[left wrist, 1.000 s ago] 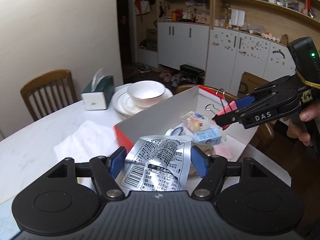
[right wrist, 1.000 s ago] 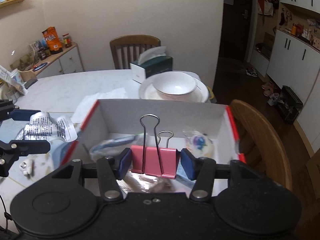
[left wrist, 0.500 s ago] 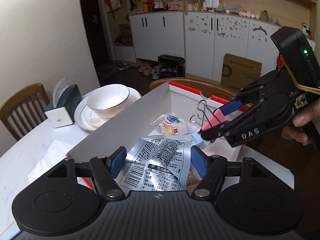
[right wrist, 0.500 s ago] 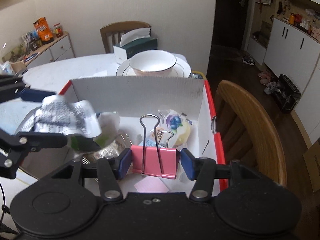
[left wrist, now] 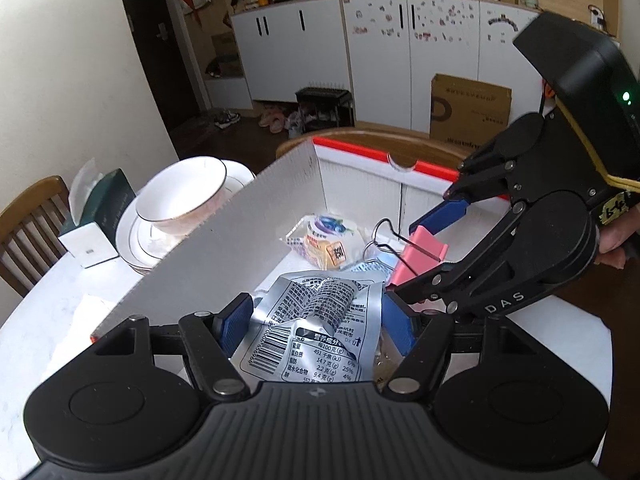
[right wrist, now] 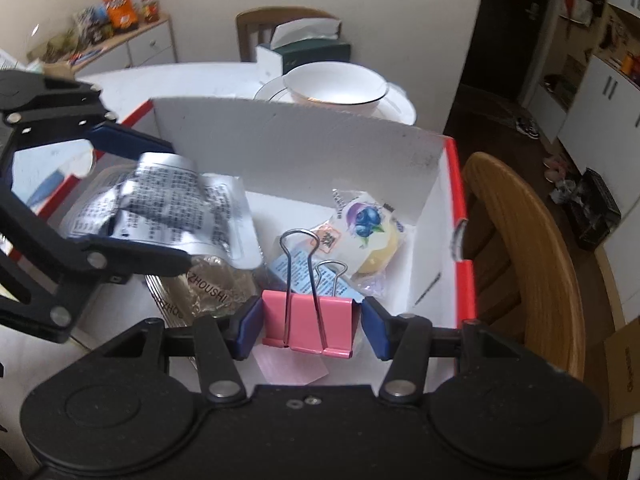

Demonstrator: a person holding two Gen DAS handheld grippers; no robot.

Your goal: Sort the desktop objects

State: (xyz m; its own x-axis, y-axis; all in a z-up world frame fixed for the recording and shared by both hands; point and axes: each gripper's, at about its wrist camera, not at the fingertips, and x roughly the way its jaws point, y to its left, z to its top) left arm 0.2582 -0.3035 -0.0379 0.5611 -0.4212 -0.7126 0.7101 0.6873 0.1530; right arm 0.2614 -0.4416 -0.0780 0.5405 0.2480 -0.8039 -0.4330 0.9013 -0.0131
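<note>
1. Left gripper (left wrist: pixel 316 322) clamped a crinkled silver foil packet (left wrist: pixel 320 320) above the white cardboard box (right wrist: pixel 304 152); the packet's lower edge was hidden.
2. Right gripper (right wrist: pixel 312 326) pinched a pink metal binder clip (right wrist: pixel 308 324) over that box, hiding a snack underneath.

Pink binder clip (right wrist: pixel 308 326) between blue fingers (right wrist: pixel 249 326)

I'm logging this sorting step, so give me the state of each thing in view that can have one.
Left gripper: shut on the silver packet.
Silver packet: crumpled, held above the box.
Right gripper: shut on the pink clip.
Pink clip: held, wire handles up, above the box.
Box: open, already holding snack packs.
Bowl: upright on stacked plates.
Tissue box: open, a tissue sticking out.
</note>
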